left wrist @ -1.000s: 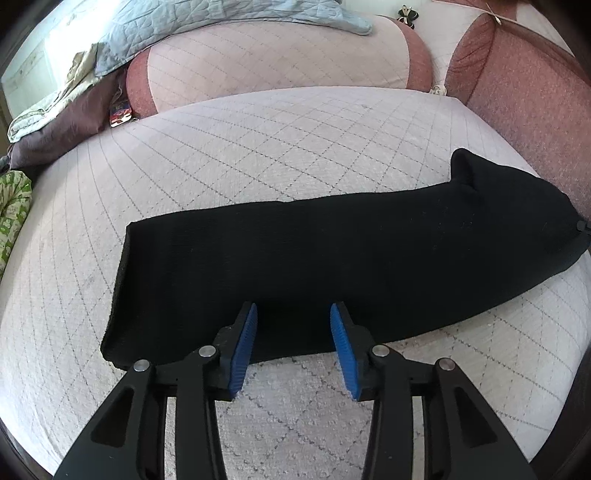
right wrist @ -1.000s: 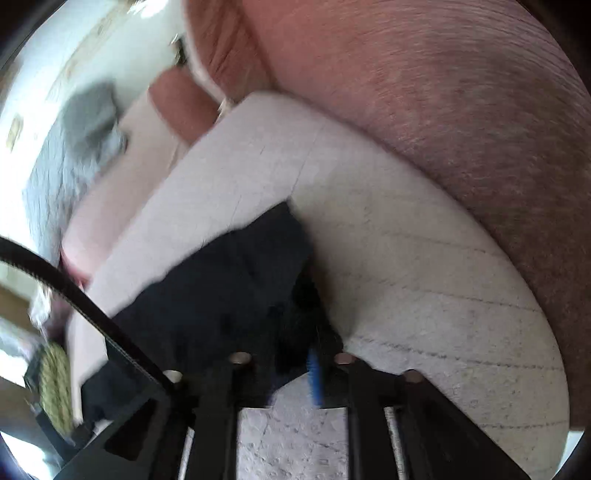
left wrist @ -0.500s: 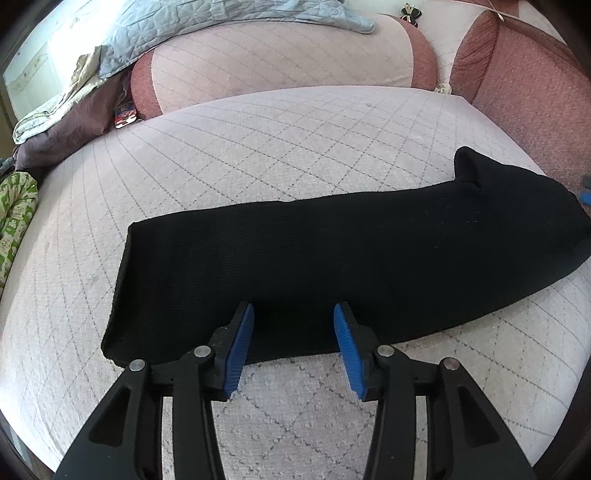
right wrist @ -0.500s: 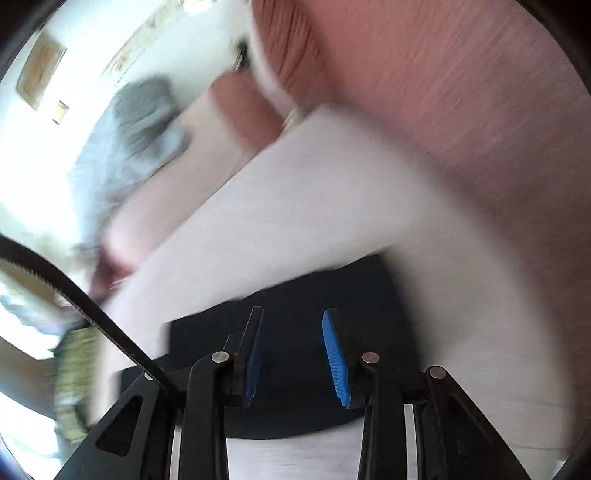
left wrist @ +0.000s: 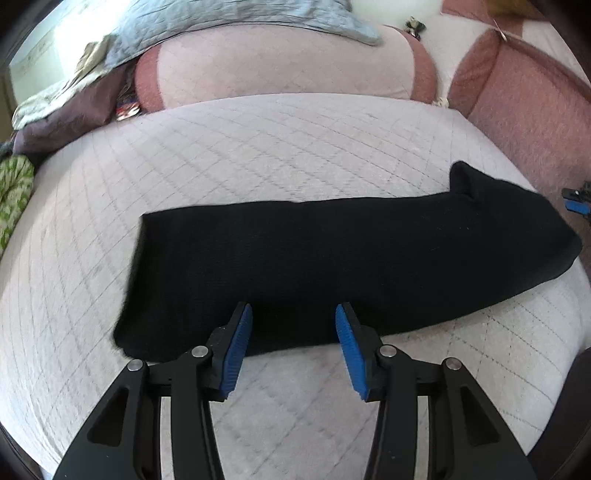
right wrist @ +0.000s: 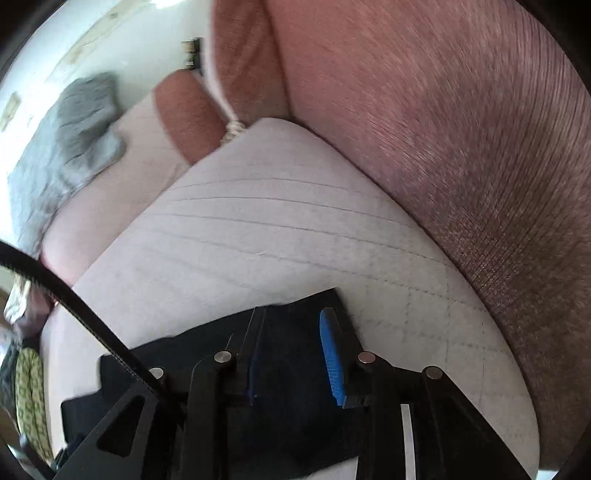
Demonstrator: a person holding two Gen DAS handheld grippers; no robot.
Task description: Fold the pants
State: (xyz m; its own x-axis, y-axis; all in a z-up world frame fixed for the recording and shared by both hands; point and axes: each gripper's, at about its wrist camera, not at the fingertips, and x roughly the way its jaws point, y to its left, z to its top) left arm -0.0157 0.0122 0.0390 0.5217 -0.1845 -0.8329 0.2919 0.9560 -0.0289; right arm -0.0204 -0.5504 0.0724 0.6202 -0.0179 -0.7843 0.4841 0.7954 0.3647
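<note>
Two grippers, one at each end of the black pants point(left wrist: 332, 258)

Crosswise ahead lies the strip: left gripper point(left wrist: 293, 332) spread, empty, near its hem end; right gripper point(right wrist: 295, 354) closing over the opposite end, nothing visibly pinched.

A lived-in home sitting room is showing here: a wide pale quilted seat cushion point(left wrist: 280, 147) is spreading under rust-pink upholstered back cushions point(left wrist: 532, 110), a grey quilted blanket point(left wrist: 229, 18) is draping over them, and crumpled clothes point(left wrist: 62, 110) are piling at the far end
</note>
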